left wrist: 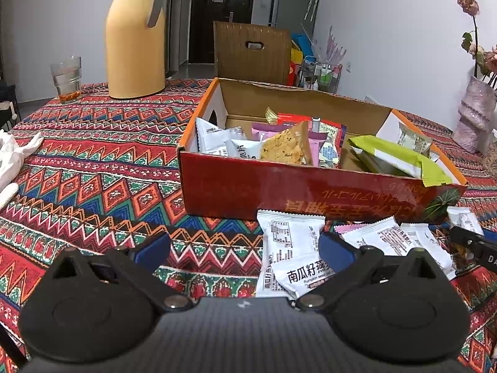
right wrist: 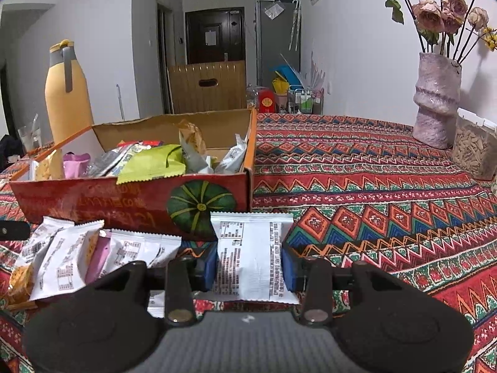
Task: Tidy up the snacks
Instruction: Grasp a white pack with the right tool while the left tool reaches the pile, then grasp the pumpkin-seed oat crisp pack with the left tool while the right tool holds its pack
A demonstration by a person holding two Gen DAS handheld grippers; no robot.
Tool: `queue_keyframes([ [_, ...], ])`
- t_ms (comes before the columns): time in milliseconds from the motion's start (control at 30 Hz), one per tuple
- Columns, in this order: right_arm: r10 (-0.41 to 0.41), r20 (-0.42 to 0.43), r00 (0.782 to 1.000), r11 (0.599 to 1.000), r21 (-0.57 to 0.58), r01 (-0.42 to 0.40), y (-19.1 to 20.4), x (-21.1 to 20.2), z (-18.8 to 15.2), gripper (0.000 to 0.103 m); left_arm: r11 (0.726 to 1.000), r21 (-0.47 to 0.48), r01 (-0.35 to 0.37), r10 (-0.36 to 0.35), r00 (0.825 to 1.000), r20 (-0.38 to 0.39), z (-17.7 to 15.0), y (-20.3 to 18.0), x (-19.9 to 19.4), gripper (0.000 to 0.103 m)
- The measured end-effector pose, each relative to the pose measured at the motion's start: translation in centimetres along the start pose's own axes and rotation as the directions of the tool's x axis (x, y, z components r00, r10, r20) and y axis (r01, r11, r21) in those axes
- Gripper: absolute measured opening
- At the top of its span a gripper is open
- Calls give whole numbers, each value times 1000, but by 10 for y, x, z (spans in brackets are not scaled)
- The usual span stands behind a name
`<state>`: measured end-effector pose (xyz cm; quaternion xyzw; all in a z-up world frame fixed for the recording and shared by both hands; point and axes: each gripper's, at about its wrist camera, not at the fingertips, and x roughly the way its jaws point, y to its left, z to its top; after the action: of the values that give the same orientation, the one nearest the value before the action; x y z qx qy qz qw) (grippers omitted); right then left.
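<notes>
A red cardboard box [left wrist: 279,192] with a pumpkin picture [right wrist: 200,206] stands on the patterned tablecloth and holds several snack packets, one of them green [left wrist: 394,155]. Loose white snack packets [left wrist: 292,258] lie in front of the box. My left gripper [left wrist: 245,245] is open and empty, low over the cloth, with its right finger over the loose packets. My right gripper [right wrist: 248,262] is shut on a white snack packet [right wrist: 251,255], held just in front of the box's near right corner. More loose packets [right wrist: 71,258] lie to its left.
A yellow thermos jug [left wrist: 135,40] and a glass [left wrist: 66,77] stand at the far left of the table. A pink vase [right wrist: 436,99] with dried flowers and a clear container of seeds [right wrist: 473,152] stand at the right. A white cloth [left wrist: 12,158] lies at the left edge.
</notes>
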<state>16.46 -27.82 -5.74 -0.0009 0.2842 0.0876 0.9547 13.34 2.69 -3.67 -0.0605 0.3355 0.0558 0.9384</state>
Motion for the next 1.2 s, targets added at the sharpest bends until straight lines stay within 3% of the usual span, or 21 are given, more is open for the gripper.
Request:
queue_keyframes([
  [700,32,23,999,999,43,-33,-8,-11,-1,40,998,1,-59,59,989,-136,-7,-35,1,103],
  [1200,72,22,997,995,69,-74,-13,-13,-3,40,998,30,-62,65,990,-124,-13,-60,-15,103],
])
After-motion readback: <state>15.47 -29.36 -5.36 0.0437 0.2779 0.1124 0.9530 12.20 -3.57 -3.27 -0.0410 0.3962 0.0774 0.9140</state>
